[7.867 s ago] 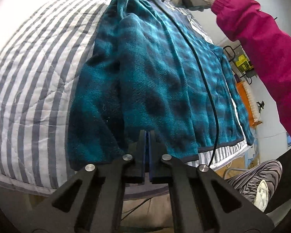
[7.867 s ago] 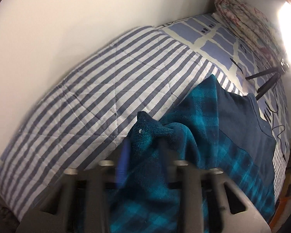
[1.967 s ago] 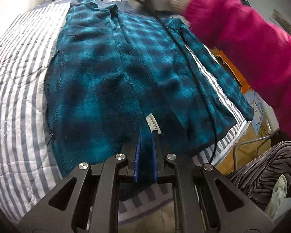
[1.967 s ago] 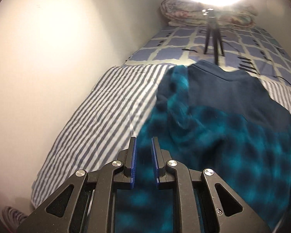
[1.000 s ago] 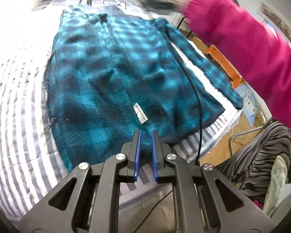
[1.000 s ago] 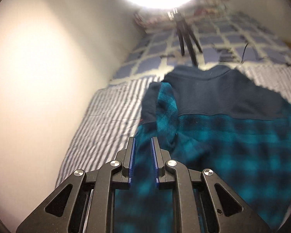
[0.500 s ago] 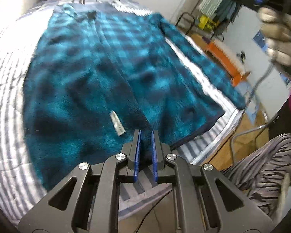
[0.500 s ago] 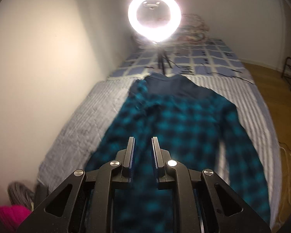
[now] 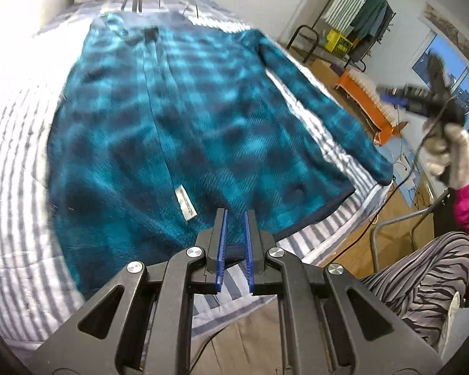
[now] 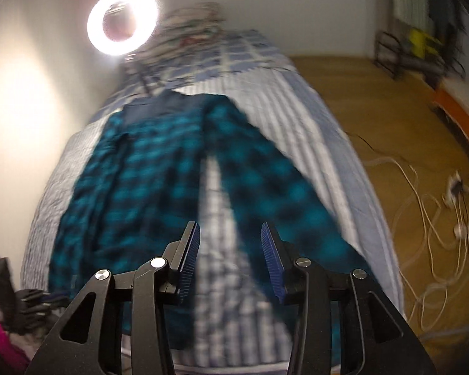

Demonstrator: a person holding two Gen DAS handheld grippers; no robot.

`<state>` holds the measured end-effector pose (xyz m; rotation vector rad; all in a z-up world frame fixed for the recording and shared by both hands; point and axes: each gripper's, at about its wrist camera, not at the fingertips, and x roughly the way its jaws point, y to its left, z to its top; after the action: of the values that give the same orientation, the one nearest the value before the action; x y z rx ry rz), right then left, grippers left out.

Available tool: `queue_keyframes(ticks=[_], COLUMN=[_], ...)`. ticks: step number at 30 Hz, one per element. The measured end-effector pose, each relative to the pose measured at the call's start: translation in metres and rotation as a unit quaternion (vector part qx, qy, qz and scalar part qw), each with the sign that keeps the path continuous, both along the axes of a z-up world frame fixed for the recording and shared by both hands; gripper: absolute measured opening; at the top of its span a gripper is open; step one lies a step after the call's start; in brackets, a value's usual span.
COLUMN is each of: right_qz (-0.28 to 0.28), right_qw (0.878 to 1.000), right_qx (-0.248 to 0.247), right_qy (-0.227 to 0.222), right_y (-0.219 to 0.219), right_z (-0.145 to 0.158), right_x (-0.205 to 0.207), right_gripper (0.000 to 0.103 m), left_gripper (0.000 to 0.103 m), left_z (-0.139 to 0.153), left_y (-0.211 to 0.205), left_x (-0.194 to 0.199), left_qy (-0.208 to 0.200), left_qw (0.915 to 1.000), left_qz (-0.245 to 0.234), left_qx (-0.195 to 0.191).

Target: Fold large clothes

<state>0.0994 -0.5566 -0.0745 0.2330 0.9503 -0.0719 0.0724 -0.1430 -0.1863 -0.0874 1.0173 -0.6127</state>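
1. The teal plaid jacket [image 9: 184,118] is lying spread flat on the striped bed [image 9: 18,206], its long axis running along the bed's length, with the navy collar end pointing toward the far pillows and the hem at the near edge.
2. 1 sleeve [image 9: 322,106] is lying straight beside the body on the room side, parted from it by a strip of bare bedding, its cuff near the bed's edge.
3. A white label [image 9: 184,203] is showing on the fabric near the hem.
4. The left gripper [image 9: 234,243] is hovering just over the hem, its jaws clenched to a narrow gap; no cloth is visibly pinched between them.
5. The right gripper [image 10: 230,259] is hanging above the sleeve and the bare strip, its jaws released and having just been opening, with nothing between them.
6. A lit ring light [image 10: 122,20] is standing at the far end of the bed.
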Motion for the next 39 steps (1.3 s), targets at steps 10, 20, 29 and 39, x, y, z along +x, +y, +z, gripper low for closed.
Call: queue_keyframes(ticks=[10, 20, 29, 39], right_qz=[-0.089, -0.091, -0.042, -0.013], right_qw=[0.995, 0.992, 0.993, 0.988], right_qx=[0.032, 0.018, -0.050, -0.105], right_qy=[0.044, 0.084, 0.102, 0.117], right_y=[-0.095, -0.120, -0.098, -0.074], right_z=[-0.054, -0.090, -0.098, -0.096], right_x=[-0.032, -0.025, -0.013, -0.010], right_gripper=[0.039, 0.039, 0.039, 0.003], left_gripper=[0.007, 0.007, 0.007, 0.007], left_z=[0.008, 0.012, 0.011, 0.015], left_y=[-0.019, -0.044, -0.045, -0.037], left_x=[-0.004, -0.010, -0.015, -0.019], left_qy=[0.004, -0.003, -0.002, -0.007], left_qw=[0.9996, 0.9983, 0.9977, 0.9976], left_qz=[-0.025, -0.054, -0.064, -0.062], left_qx=[0.014, 0.020, 0.023, 0.029])
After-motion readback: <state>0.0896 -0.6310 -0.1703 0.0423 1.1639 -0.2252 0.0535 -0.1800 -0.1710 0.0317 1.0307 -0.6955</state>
